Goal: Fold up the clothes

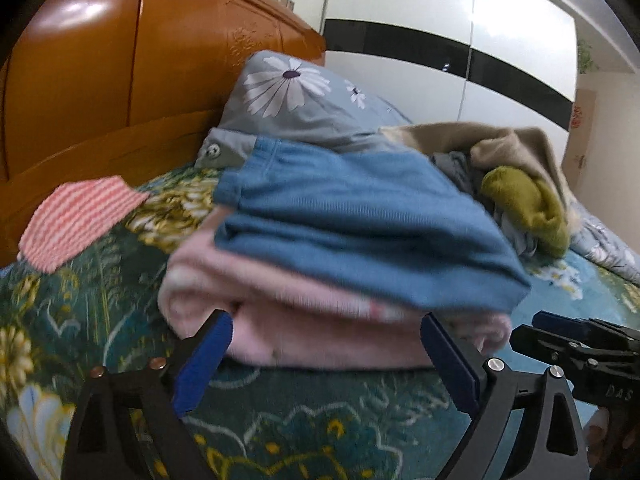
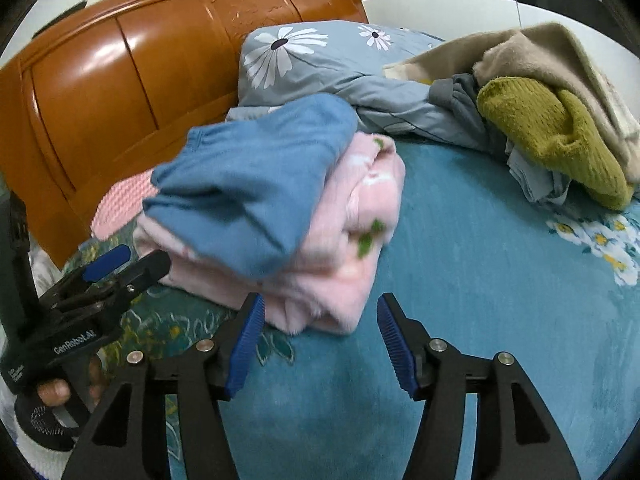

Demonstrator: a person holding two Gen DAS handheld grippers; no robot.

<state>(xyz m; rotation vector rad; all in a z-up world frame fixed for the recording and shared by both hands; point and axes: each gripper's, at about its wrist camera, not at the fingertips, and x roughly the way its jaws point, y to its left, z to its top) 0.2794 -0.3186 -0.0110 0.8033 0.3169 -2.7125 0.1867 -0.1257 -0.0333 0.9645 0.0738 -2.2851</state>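
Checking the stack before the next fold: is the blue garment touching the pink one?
Touching. In the right wrist view the blue garment lies directly on the folded pink garment, no gap between them.

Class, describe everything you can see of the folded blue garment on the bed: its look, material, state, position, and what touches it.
The blue garment is a plain mid-blue piece in a soft, knit-looking fabric, with a stitched hem or band at its far edge. It is folded into a few flat layers and lies on top of a folded pink fleecy garment, forming a small stack on the teal floral bedspread. Its far end reaches the grey daisy-print pillow. Neither gripper touches it; both sets of jaws stand open short of the stack.
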